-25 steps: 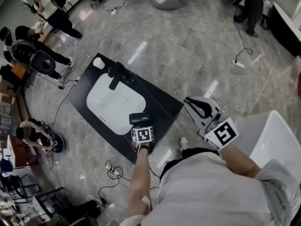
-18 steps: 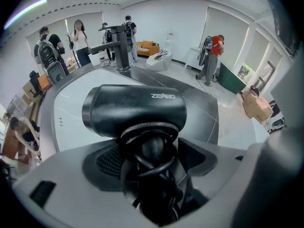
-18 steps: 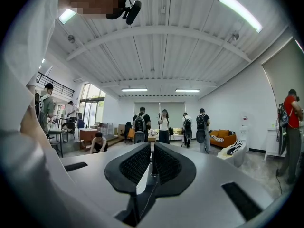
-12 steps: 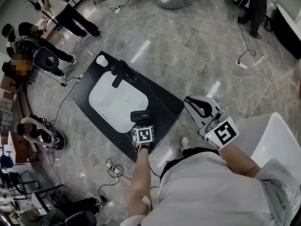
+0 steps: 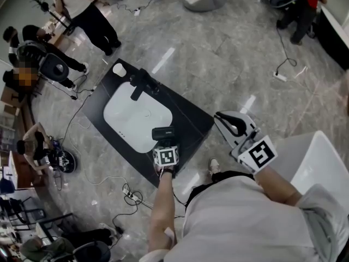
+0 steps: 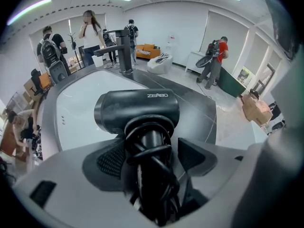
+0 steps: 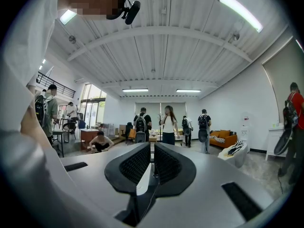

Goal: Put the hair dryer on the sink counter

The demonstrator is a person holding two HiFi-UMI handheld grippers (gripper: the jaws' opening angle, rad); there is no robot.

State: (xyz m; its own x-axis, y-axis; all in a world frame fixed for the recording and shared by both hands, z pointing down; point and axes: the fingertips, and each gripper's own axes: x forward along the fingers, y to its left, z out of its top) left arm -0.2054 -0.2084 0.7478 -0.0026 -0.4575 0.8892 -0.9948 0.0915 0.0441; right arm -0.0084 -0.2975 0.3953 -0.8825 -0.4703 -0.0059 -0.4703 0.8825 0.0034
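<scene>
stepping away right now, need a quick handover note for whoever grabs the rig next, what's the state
Grippers: the left tongs are shut on the hair dryer, gripping its cord-wrapped handle. The right tongs are shut and empty, held off to the right of the sink counter.
Things: the hair dryer is over the counter's near end, by the white basin. Can't tell if it is touching down.
Done: dryer in hand at the counter.
Left: set it on the black counter surface, not in the basin, then open the tongs and back away.

Black hair dryer, white basin, black counter.
</scene>
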